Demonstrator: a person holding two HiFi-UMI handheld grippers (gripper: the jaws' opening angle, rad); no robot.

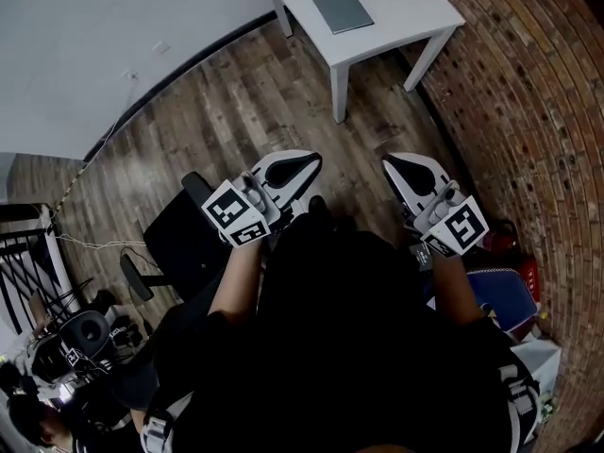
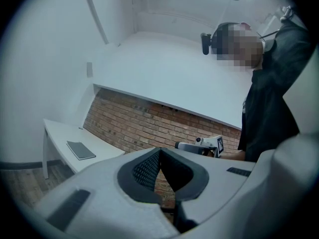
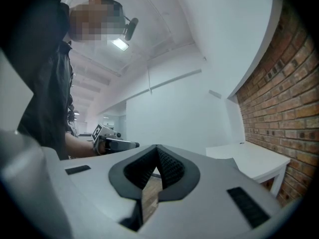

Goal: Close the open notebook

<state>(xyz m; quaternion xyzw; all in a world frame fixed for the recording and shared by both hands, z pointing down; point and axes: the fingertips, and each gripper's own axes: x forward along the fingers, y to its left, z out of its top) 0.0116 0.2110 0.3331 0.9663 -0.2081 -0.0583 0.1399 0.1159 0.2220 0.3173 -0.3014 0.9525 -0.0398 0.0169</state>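
A grey notebook (image 1: pixel 342 8) lies flat with its cover shut on the white table (image 1: pixel 396 8) at the far end of the room. In the left gripper view the notebook (image 2: pixel 80 150) shows at the left on the same table (image 2: pixel 57 132). Both grippers are held level in front of the person, well short of the table. My left gripper (image 1: pixel 314 161) has its jaws together with nothing between them (image 2: pixel 159 151). My right gripper (image 1: pixel 390 162) is likewise shut and empty (image 3: pixel 157 149). Each gripper appears in the other's view: the right gripper (image 2: pixel 199 146) and the left gripper (image 3: pixel 112 143).
A brick wall (image 1: pixel 528 111) runs along the right side. A black office chair (image 1: pixel 184 239) stands on the wooden floor at my left. A blue case (image 1: pixel 505 295) and a red item (image 1: pixel 526 272) sit by the wall. Equipment (image 1: pixel 85 333) and a cable lie at the lower left.
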